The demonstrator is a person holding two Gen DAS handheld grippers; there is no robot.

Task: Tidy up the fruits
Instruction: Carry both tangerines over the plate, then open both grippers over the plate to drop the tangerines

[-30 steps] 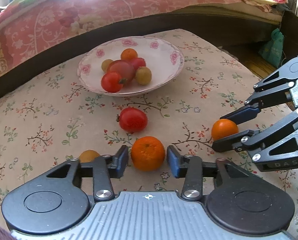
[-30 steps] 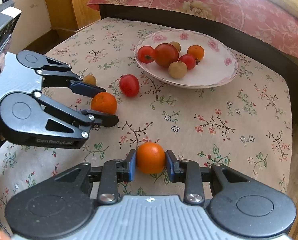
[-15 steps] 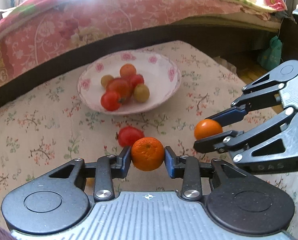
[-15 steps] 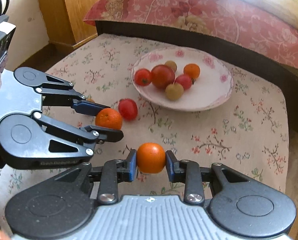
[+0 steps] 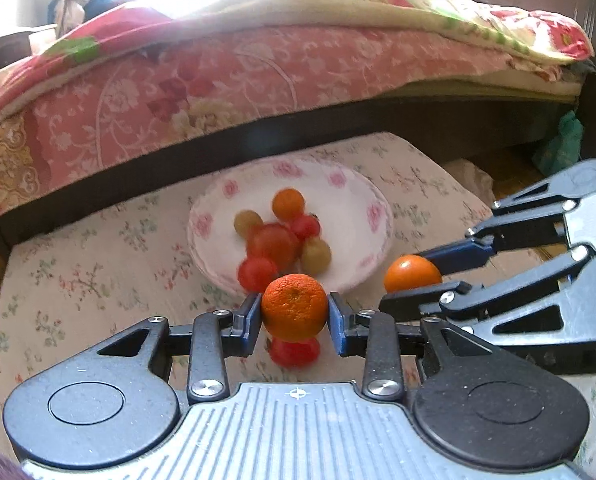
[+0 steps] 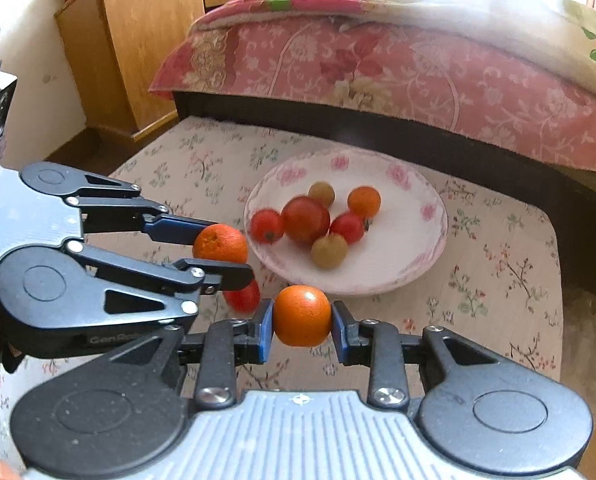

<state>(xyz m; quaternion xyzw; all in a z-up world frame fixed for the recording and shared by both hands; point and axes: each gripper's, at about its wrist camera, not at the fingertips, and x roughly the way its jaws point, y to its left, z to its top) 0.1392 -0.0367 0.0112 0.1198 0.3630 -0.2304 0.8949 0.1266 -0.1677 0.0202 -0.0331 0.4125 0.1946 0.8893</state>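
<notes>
My left gripper (image 5: 294,314) is shut on a rough-skinned orange (image 5: 294,307) and holds it above the table, short of the bowl. It also shows in the right wrist view (image 6: 222,254), with its orange (image 6: 220,243). My right gripper (image 6: 302,322) is shut on a smooth orange (image 6: 302,315), lifted beside the left one; the left wrist view shows that orange (image 5: 412,274) too. A white floral bowl (image 5: 358,216) (image 6: 418,240) holds several tomatoes, small fruits and an orange. A red tomato (image 5: 295,353) (image 6: 243,297) lies on the tablecloth below the left gripper.
The low table has a floral cloth (image 6: 498,280). A bed with a pink quilt (image 6: 418,76) runs along its far side. A wooden cabinet (image 6: 138,40) stands at the back left. A green bag (image 5: 558,144) sits on the floor to the right.
Both grippers closed on their oranges and lifted them off the cloth, rising and moving toward the bowl. The small yellow fruit near the left gripper has gone out of view.
</notes>
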